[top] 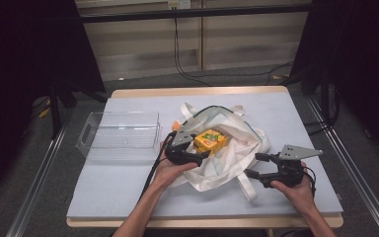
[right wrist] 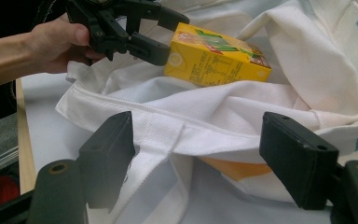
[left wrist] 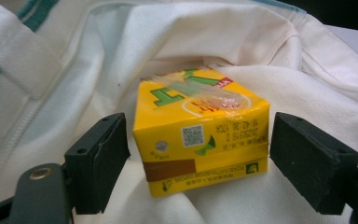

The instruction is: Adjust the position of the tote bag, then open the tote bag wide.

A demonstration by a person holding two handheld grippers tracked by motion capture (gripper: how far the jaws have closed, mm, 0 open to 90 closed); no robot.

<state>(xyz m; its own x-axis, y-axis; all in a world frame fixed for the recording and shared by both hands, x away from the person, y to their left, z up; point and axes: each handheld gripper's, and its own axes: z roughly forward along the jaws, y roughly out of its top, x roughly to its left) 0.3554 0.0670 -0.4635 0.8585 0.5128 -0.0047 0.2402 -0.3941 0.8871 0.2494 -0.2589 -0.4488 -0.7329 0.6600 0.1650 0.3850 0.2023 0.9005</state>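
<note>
**Left gripper bracketing the drink carton in the tote bag**

A small yellow cardboard drink carton (left wrist: 200, 140) with green lettering is lying on its side on the folds of a white cotton tote bag (top: 227, 158) with teal trim, which is sprawling open near the middle of the grey-blue table mat (top: 118, 182). A clear, empty plastic bin (top: 121, 129) is sitting just beside the bag, on its left in the high view.

The left gripper (left wrist: 198, 161) is standing with its jaws apart, one on each short side of the carton. In its own view a narrow gap is showing on both sides, so the pads are not pressing yet, though in the right gripper view the near pad is looking very close to the carton's end, possibly brushing it. The right gripper (right wrist: 196, 156) is waiting with jaws wide apart in front of the bag's near hem and strap (right wrist: 168, 135), gripping nothing.

The carton is likely handling as a light, fairly stiff box whose walls are giving under a hard squeeze, and its glossy print is looking somewhat slippery. Taking it across the two narrow ends, low and square to the faces as the jaws are now lining up, seems the safest hold. The soft cloth underneath is offering little support, so the box may be tipping as the pads are meeting it.
</note>
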